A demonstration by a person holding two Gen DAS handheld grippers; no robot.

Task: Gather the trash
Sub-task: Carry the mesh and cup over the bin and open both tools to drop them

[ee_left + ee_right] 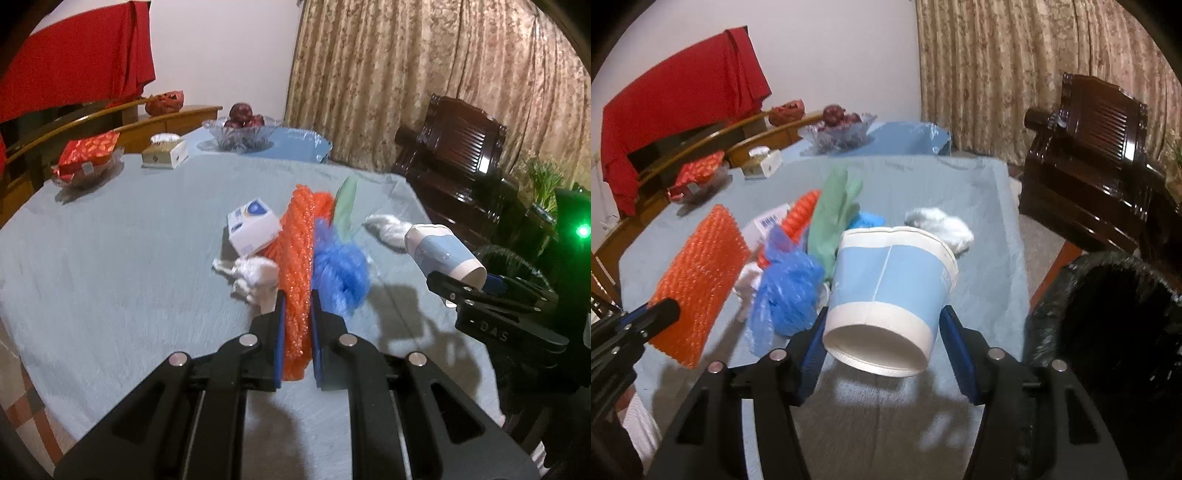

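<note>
Left gripper (297, 314) clamped tight on an orange sheet (295, 266) of bubbly plastic, held edge-on between blue pads (279, 339) and lifted clear of the table (110, 258). Same sheet seen broadside from the right wrist camera (698, 284), pinched at its lower corner, hanging left of the cup.

Right gripper (882, 332) closed around a blue-and-white paper cup (890, 295), lying on its side in the jaws, base toward the camera, rim pointing away and looking dented. Pads against both sides of the cup. From the left wrist camera, right gripper (465, 291) and cup (443, 254) seen at the right edge of the table, raised above the cloth.

Rest of the trash piled on the table, left of and behind the cup: a blue bag (786, 288) just left of it, a green bag (834, 218) behind that, a second orange piece (803, 214) further left, a white carton (253, 230) half hidden among them, crumpled white tissue (942, 225) just behind the cup's rim, more white tissue (251, 277) left of the blue bag.

Right of the cup, off the table's edge, a black bin bag (1108, 314), mouth gaping wide.

Far behind the cup, at the table's far end: a glass fruit bowl (842, 129), a tissue box (762, 162), a red packet (698, 177) in a dish. Dark wooden chair (1100, 147) beyond the bin bag, by the curtain (1015, 74).
</note>
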